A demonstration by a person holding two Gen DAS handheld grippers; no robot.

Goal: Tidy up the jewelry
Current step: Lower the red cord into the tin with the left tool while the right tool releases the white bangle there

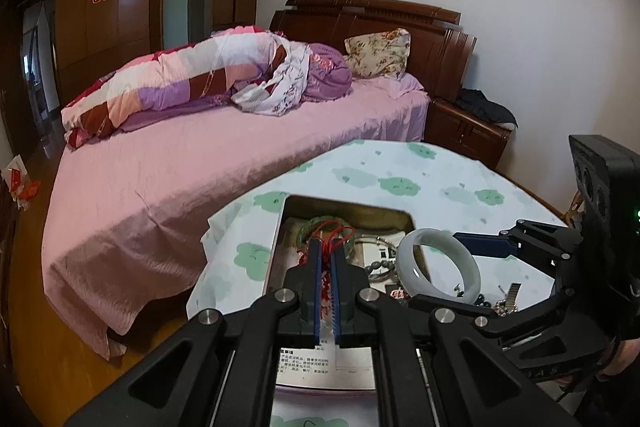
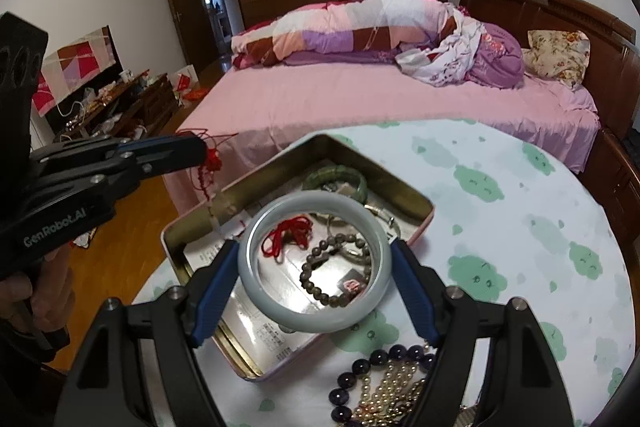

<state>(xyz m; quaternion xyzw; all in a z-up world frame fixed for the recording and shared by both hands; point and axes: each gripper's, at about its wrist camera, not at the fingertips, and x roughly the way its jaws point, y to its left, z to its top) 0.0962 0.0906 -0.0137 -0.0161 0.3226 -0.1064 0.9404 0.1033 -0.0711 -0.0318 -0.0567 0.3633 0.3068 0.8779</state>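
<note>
Your worktop (image 2: 520,211) has a cloud cloth, and an open tin box (image 2: 420,205) sits on it. Your right gripper (image 2: 316,279) has its fingers (image 2: 214,287) spread wide, squeezing a pale bangle (image 2: 316,315) between them above the box. Your left gripper (image 1: 326,251) has its fingers pressed together, pinching a red string (image 1: 329,273) over the box.

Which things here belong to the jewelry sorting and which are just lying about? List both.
Job: pale jade bangle in right gripper; red cord in left gripper; tin box; brown bead bracelet; purple beads.
Lying about: quilt; pillow.
</note>
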